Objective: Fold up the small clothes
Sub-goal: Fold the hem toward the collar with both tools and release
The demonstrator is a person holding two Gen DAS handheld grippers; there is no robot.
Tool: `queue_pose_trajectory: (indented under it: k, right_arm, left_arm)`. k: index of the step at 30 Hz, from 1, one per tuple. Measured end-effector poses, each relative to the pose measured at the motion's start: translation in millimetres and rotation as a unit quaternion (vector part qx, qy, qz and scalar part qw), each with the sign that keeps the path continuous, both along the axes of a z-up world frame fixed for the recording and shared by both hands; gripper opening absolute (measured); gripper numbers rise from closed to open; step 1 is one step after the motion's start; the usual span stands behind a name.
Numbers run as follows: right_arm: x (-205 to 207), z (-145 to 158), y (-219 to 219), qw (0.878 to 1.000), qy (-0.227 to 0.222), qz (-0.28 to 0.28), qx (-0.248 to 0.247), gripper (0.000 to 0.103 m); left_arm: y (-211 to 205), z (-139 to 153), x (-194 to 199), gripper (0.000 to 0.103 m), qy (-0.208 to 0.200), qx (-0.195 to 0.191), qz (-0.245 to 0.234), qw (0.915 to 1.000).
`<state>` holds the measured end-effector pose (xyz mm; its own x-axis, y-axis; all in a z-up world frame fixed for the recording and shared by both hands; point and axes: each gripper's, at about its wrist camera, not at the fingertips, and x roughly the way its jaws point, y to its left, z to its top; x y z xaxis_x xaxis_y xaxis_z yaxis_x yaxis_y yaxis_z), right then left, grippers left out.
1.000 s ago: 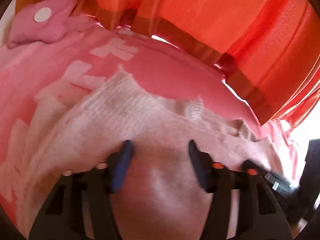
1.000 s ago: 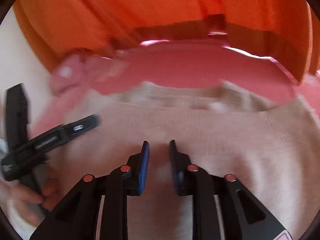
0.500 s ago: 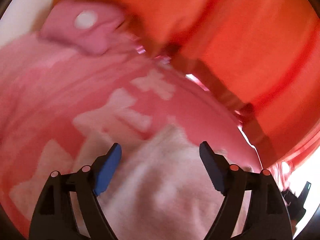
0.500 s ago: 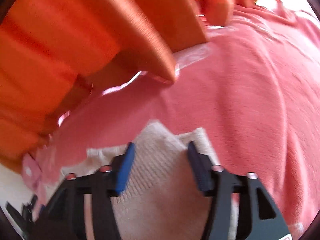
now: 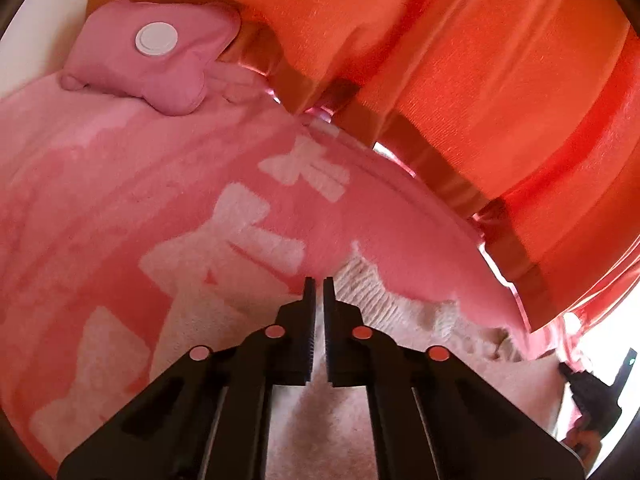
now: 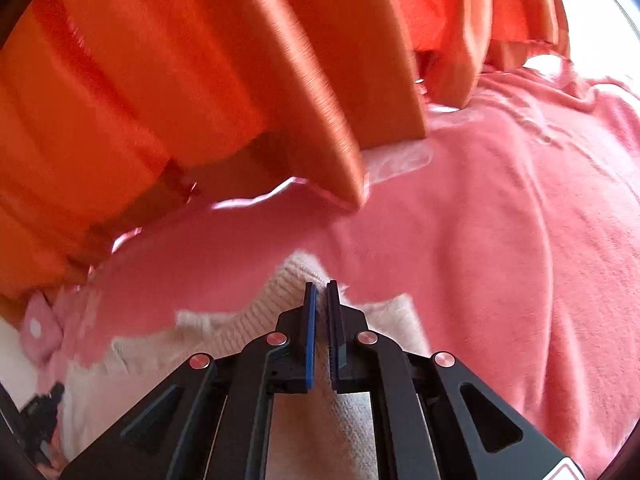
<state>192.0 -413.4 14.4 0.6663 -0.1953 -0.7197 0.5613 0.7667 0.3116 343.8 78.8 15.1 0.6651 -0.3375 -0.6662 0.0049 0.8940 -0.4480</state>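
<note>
Cream sweater point(image 5: 400, 316) lies on pink blanket point(image 5: 120, 208). Left gripper point(image 5: 316, 284) and right gripper point(image 6: 322, 290) have just snapped closed, each pinching a sweater edge. Pink pillow point(image 5: 160, 64) at 11 o'clock, orange curtain point(image 5: 460, 60) at 1.

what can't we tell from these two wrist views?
- Left wrist: left gripper jaws nearly together; whether they pinch the cream knit garment is hidden by the jaws.
- Right wrist: same for the right gripper on the garment.
- Both views: garment's near part is covered by gripper bodies, so its full shape is unknown.
- Left wrist: right gripper cut off by the edge.
</note>
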Motion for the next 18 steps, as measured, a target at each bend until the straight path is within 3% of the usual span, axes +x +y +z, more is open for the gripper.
queue_pose_trajectory:
  k: [3,6,7,9,10,12,13,14,15,17,18]
  right_arm:
    - [13,-28,-7,0.998,0.054,0.003,0.027,0.004]
    - [12,-20,-1,0.999,0.046,0.002,0.028,0.006]
    - [11,-15,1,0.999,0.037,0.004,0.026,0.007]
    - [10,-11,3,0.999,0.032,0.001,0.020,0.012]
    - [11,-13,2,0.999,0.041,-0.003,0.019,0.013]
    - [13,-24,1,0.998,0.054,-0.002,0.040,0.024]
    - [13,-29,-1,0.997,0.054,0.001,0.052,0.024]
    - [14,-30,0,0.997,0.055,0.005,0.046,0.024]
    - [16,-28,3,0.998,0.061,0.010,0.033,0.019]
    - [15,-19,10,0.999,0.042,0.019,0.029,0.001]
    - [12,-15,10,0.999,0.025,0.016,0.033,0.001]
  left_arm:
    - [5,-8,2,0.002,0.018,-0.016,0.009,0.9997]
    - [6,-3,-1,0.007,0.014,-0.040,0.002,0.9991]
    - [5,0,-2,0.014,0.013,-0.047,-0.006,0.9988]
    - [-2,4,-3,0.055,0.011,-0.042,-0.013,0.9990]
    - [-5,4,-3,0.057,0.010,-0.033,-0.014,0.9993]
    - [-14,-2,0,0.056,0.024,-0.007,-0.023,0.9994]
    - [-16,-6,2,0.053,0.029,0.002,-0.024,0.9993]
    - [-18,-11,3,0.040,0.036,0.012,-0.023,0.9990]
    - [-16,-13,4,0.024,0.038,0.012,-0.021,0.9990]
    - [-9,-11,3,0.012,0.030,-0.002,-0.010,0.9995]
    - [-5,-8,2,0.011,0.022,-0.005,-0.004,0.9997]
